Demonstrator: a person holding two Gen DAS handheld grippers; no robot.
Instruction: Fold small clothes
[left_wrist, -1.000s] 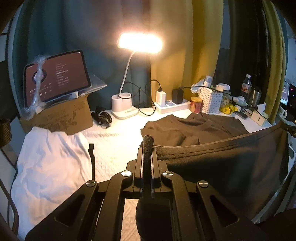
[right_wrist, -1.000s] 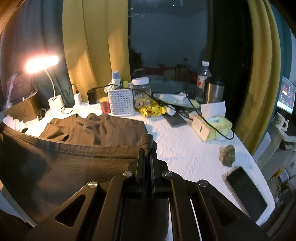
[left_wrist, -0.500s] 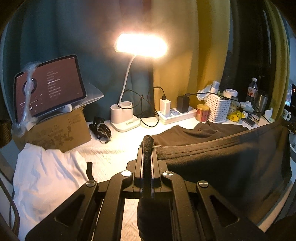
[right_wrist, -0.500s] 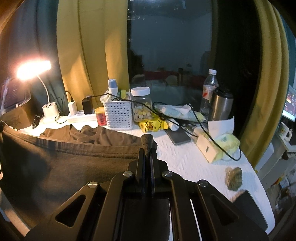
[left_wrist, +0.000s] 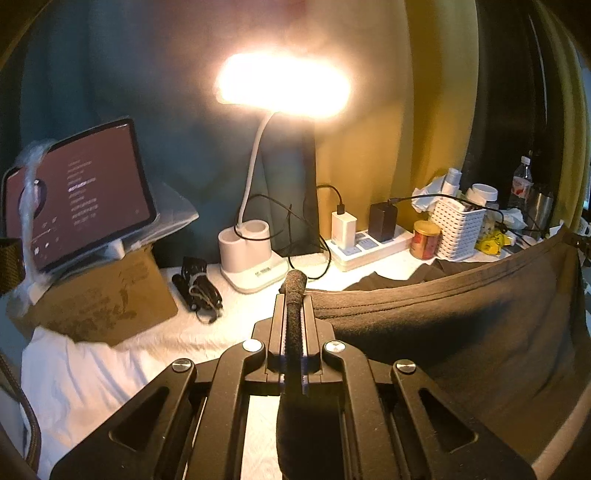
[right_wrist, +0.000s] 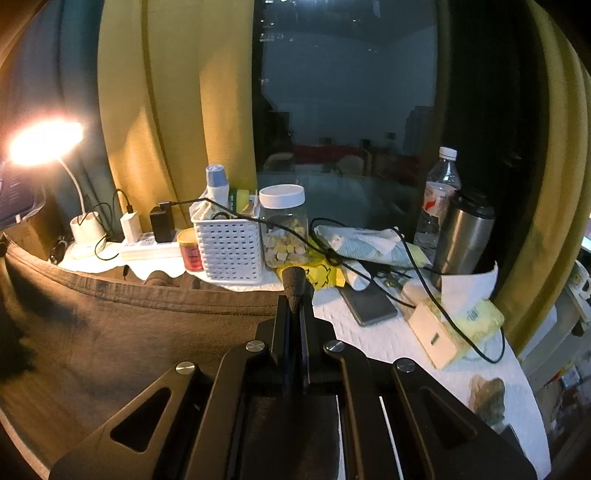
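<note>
- Your left gripper is clamped tight on one corner of the dark brown garment, a nub of cloth poking out past its fingertips.
- Your right gripper is pinched the same way on the opposite corner.
- The garment hangs stretched between your two grippers, its hemmed edge running taut across; its far part lies bunched on the white table cover, in front of the white basket.
- The lit desk lamp stands behind your left gripper, with the tablet propped on a cardboard box to its left.
</note>
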